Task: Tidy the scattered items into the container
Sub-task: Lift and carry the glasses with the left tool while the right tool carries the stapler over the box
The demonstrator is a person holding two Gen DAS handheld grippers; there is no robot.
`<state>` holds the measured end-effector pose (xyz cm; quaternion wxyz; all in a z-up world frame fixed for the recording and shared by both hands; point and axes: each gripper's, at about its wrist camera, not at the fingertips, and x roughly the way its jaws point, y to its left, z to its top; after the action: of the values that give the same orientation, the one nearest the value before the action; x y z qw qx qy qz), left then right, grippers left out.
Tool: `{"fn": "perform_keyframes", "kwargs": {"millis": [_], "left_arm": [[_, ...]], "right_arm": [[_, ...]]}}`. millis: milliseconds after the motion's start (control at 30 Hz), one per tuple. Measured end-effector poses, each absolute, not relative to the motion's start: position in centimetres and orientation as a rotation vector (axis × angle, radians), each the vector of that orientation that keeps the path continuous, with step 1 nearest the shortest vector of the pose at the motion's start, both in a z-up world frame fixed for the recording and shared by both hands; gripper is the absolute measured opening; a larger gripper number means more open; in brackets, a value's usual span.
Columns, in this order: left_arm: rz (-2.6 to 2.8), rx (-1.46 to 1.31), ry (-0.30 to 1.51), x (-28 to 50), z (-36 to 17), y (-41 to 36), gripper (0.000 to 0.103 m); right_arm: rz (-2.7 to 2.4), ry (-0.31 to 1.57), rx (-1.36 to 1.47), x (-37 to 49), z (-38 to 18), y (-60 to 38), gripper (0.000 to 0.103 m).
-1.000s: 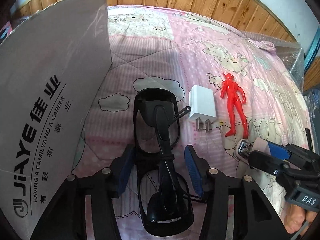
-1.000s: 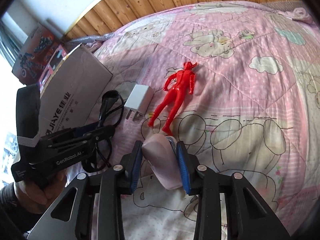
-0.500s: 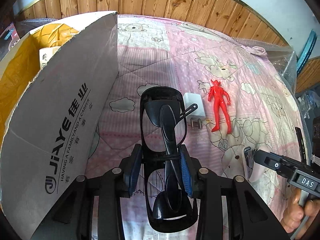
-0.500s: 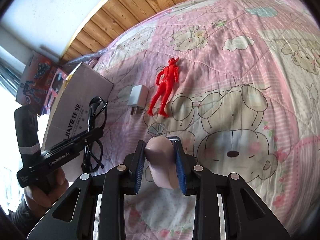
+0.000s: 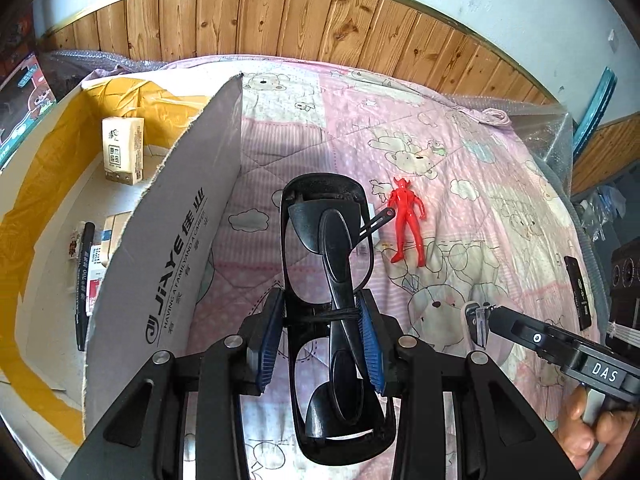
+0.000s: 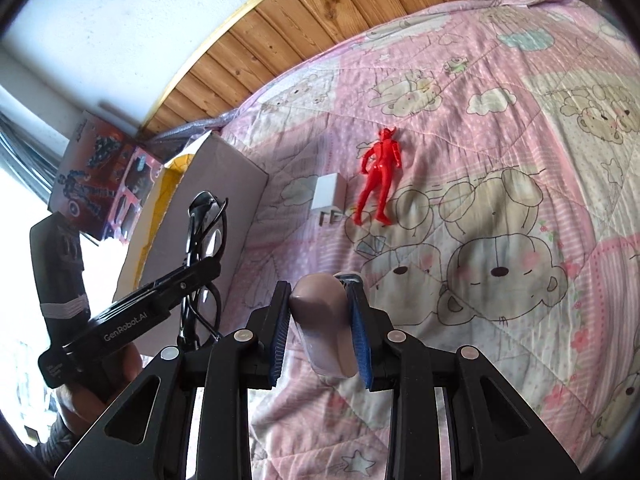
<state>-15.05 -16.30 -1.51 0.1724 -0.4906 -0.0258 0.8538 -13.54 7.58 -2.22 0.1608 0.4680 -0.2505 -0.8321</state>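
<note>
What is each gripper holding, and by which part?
Left gripper: folded black plastic glasses, clamped across the middle. Right gripper: a rounded mauve object, gripped at its sides.

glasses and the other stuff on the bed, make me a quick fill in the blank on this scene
1. The left gripper is shut on the black ____.
2. The toy figure on the quilt is ____ in colour.
3. The white charger lies between the figure and the cardboard ____.
4. The right gripper holds a pale razor between its ____.

Missing words: glasses; red; box; fingers
</note>
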Motion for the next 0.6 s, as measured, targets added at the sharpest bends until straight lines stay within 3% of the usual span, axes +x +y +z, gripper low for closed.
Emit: {"fn": "perform_keyframes", "kwargs": {"millis": [600], "left_arm": [[2.475,-1.289,-0.135,-13.7,1.8,-17.8,0.038]], "right_arm": [[-2.367,-0.584,1.264,-10.1,2.9,1.2,0.030]]}}
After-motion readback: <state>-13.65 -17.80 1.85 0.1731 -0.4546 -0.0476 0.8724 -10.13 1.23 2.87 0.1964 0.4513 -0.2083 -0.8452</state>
